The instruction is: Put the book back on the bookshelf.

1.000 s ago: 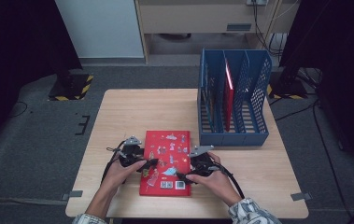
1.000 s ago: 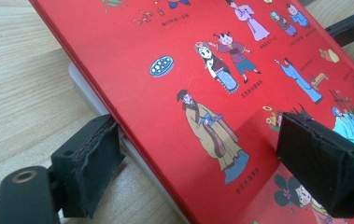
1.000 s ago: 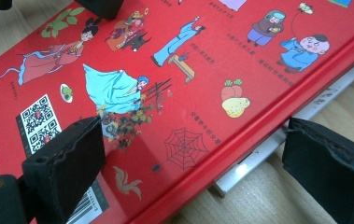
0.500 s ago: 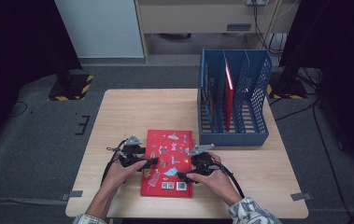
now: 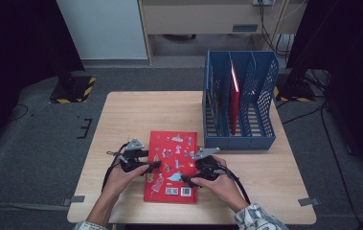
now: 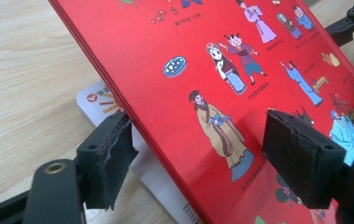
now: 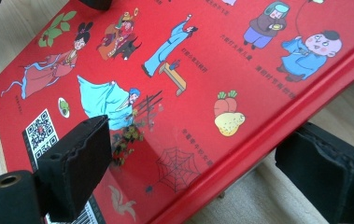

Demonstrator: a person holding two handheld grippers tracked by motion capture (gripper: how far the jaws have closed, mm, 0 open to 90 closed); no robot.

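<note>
2 grippers straddle the red book (image 5: 172, 165), jaws apart; left gripper view shows a card (image 6: 101, 100) beneath.

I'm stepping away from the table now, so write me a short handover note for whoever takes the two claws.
Left claw: jaws straddle the left edge of the red book and have just been closing; not yet pressing.
Right claw: jaws open around the book's right edge, one above the cover, one below.
The book lies on the table, its edges slightly raised. The blue file rack stands behind it, with a red book already in one slot.
Done: both claws placed.
Left: probably grip, lift, slot into the rack.
</note>
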